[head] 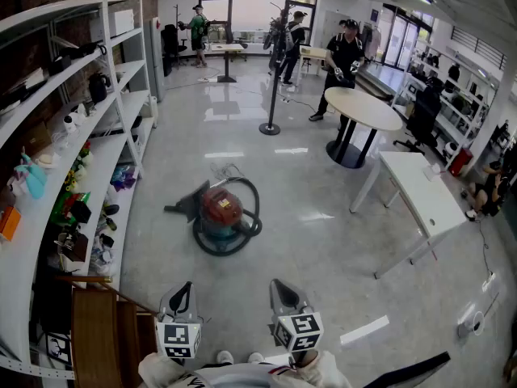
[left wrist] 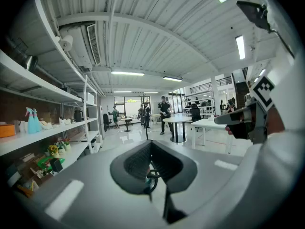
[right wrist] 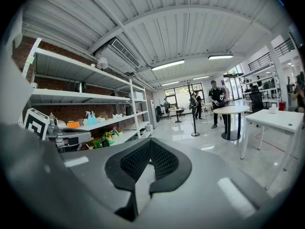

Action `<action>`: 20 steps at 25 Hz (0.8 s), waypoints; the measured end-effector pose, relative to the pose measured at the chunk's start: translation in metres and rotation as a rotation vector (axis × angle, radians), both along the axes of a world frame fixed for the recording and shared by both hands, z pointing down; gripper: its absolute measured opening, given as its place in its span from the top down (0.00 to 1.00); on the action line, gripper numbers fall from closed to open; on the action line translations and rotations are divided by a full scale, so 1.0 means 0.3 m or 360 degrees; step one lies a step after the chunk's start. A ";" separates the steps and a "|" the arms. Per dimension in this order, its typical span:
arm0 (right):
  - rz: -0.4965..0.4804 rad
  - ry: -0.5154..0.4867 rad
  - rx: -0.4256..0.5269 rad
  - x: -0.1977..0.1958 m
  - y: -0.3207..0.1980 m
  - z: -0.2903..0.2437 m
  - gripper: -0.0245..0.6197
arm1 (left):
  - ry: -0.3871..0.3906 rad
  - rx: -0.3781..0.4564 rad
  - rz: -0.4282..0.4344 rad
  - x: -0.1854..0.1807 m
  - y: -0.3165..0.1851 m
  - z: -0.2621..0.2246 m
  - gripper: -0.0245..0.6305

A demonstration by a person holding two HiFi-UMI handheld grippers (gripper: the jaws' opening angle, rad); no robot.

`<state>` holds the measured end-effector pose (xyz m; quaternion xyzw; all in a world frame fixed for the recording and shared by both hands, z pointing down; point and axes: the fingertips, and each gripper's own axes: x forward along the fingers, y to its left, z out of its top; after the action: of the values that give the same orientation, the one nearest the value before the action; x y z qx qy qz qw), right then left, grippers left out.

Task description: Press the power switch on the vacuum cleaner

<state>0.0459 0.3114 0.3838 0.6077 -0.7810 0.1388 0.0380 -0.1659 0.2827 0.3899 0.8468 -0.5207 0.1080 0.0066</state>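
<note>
Vacuum cleaner (head: 221, 212), red-topped, sits on the floor mid-frame in the head view, at 12 o'clock from both grippers and well apart from them. Left gripper (head: 185, 288) and right gripper (head: 279, 286) hover at 6 o'clock. Left gripper view: jaws closed, empty, a sliver of the vacuum cleaner showing beyond them. Right gripper view: jaws closed on nothing, with shelves (right wrist: 86, 123) at 9 o'clock.

Open lab with shelving (head: 103, 162), worktables (head: 420, 194)
</note>
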 end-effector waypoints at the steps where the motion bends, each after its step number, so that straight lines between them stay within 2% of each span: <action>1: 0.0000 -0.0001 -0.0002 -0.001 -0.002 0.003 0.96 | 0.0001 0.0002 0.0001 -0.002 -0.003 0.002 0.96; 13: 0.0016 -0.0002 -0.0024 0.015 0.004 0.025 0.96 | 0.0005 -0.0005 0.0028 0.015 -0.010 0.014 0.96; 20: 0.0008 -0.0026 -0.0055 -0.019 0.007 0.044 0.96 | 0.0005 -0.0018 0.0030 -0.010 -0.008 0.024 0.96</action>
<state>0.0403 0.3134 0.3969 0.6079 -0.7772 0.1573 0.0418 -0.1689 0.2802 0.3970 0.8518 -0.5121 0.1096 0.0112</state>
